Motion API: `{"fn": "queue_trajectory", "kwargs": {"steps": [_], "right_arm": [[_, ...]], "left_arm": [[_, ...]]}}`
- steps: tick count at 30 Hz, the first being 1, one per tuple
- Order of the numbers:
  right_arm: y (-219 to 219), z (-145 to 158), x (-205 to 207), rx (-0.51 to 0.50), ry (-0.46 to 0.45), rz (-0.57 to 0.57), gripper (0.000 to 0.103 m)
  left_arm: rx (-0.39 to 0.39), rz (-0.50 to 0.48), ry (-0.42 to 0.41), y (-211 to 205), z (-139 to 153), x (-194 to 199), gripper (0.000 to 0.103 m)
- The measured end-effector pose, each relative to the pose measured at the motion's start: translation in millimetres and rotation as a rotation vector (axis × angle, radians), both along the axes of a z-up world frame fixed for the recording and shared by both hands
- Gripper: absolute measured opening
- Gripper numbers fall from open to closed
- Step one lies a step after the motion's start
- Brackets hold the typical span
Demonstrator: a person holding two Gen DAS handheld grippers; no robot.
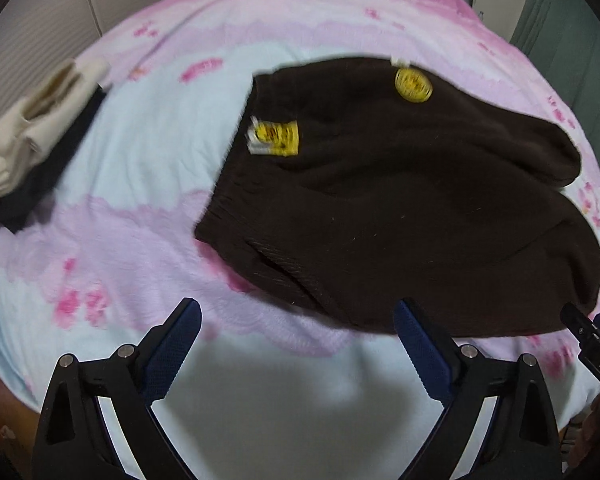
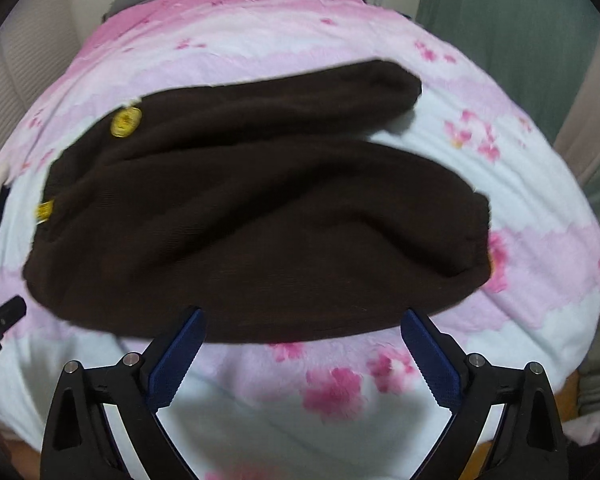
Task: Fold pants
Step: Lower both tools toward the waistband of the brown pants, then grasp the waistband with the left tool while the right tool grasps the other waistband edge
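Dark brown pants (image 1: 400, 200) lie on a pink and pale blue blanket (image 1: 148, 168), waistband to the left, both legs doubled back to the right. A round yellow tag (image 1: 413, 85) and a yellow label (image 1: 276, 138) sit near the waist. My left gripper (image 1: 296, 320) is open and empty, just in front of the pants' near edge by the pocket. My right gripper (image 2: 302, 326) is open and empty, its fingertips at the near edge of the pants (image 2: 260, 216). The right gripper's tip also shows in the left wrist view (image 1: 592, 340).
A folded cream garment (image 1: 36, 128) lies on a dark folded one (image 1: 48, 184) at the blanket's left edge. A green curtain (image 2: 520, 32) hangs at the right. The blanket (image 2: 520, 208) covers the whole surface.
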State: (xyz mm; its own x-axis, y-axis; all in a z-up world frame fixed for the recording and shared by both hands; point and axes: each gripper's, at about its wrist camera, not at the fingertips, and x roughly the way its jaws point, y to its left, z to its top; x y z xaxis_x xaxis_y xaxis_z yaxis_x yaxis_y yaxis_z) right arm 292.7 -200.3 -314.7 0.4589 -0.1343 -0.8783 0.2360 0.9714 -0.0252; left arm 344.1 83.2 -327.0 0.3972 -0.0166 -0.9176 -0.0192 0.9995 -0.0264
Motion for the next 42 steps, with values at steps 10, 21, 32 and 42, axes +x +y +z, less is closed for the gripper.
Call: {"fn": "queue_trajectory", "kwargs": {"steps": [10, 21, 32, 42], "right_arm": [[-19, -56, 8, 0.098, 0.062, -0.146, 0.096], [-48, -83, 29, 0.186, 0.052, -0.257, 0.071], [-60, -5, 22, 0.195, 0.076, -0.170, 0.016], [-64, 63, 5, 0.248, 0.137, -0.094, 0.015]], "left_arm": [[-0.075, -0.022, 0.088, -11, -46, 25, 0.090], [-0.166, -0.009, 0.115, -9, -53, 41, 0.045], [-0.186, 0.024, 0.104, 19, 16, 27, 0.020], [-0.095, 0.032, 0.165, 15, 67, 11, 0.020]]}}
